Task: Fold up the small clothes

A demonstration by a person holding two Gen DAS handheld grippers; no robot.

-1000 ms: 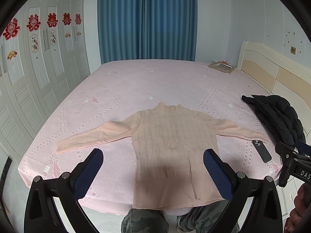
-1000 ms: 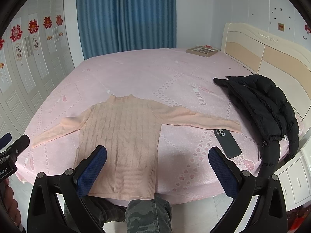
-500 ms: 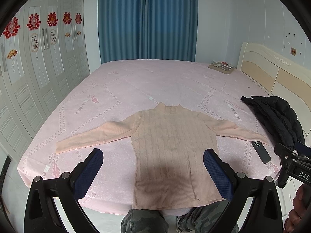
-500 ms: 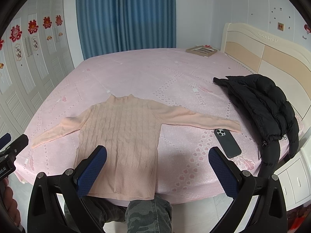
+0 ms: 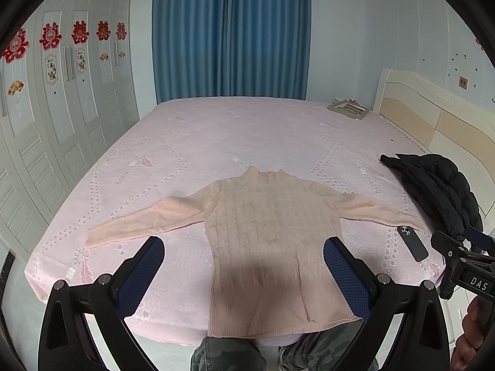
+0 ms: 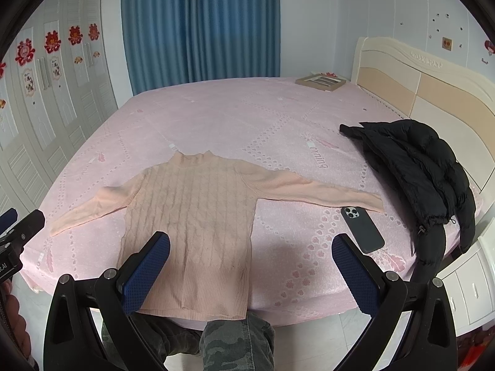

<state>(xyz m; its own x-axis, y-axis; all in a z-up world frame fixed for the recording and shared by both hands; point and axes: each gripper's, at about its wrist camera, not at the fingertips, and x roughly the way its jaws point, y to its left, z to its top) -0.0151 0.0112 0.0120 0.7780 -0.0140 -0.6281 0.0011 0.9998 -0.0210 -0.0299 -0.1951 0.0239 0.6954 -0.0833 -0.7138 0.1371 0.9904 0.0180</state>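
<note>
**Pink sweater spread flat on the bed, both claws wide apart above its near edge**

The left claw point(image 5: 243, 255) hangs with its 2 blue-padded fingers point(image 5: 346, 276) spread wide and nothing between them. Framed in that gap lies the pink sweater point(image 5: 266, 247), flat on the pink bed point(image 5: 247, 130), collar pointing away and both sleeves stretched out to either side. Its hem reaches the bed's near edge; the corner behind the claw's right finger is hidden. Below the hem, camouflage trousers point(image 5: 229, 355) are cut off by the frame.

The right claw point(image 6: 250, 255) is likewise fully spread and grips nothing. Its left finger point(image 6: 147, 273) covers part of the sweater's point(image 6: 191, 216) lower left side, so the hem corner there cannot be seen. Ahead of the claw's right finger, a dark phone point(image 6: 362, 228) lies camera side up, just beside the cuff of the sweater's right sleeve; whether they touch is hard to tell. Further right of it, a black puffer jacket point(image 6: 414, 173) is heaped on the bed, 1 sleeve hanging over the edge.

At the far right corner of the bed sits a flat framed item point(image 6: 320, 80), too small to make out. Blue curtains point(image 6: 201, 24) hang behind the bed. A white wardrobe point(image 5: 46, 108) with red paper decorations stands left of both claws, its top cropped by the fisheye rim.
</note>
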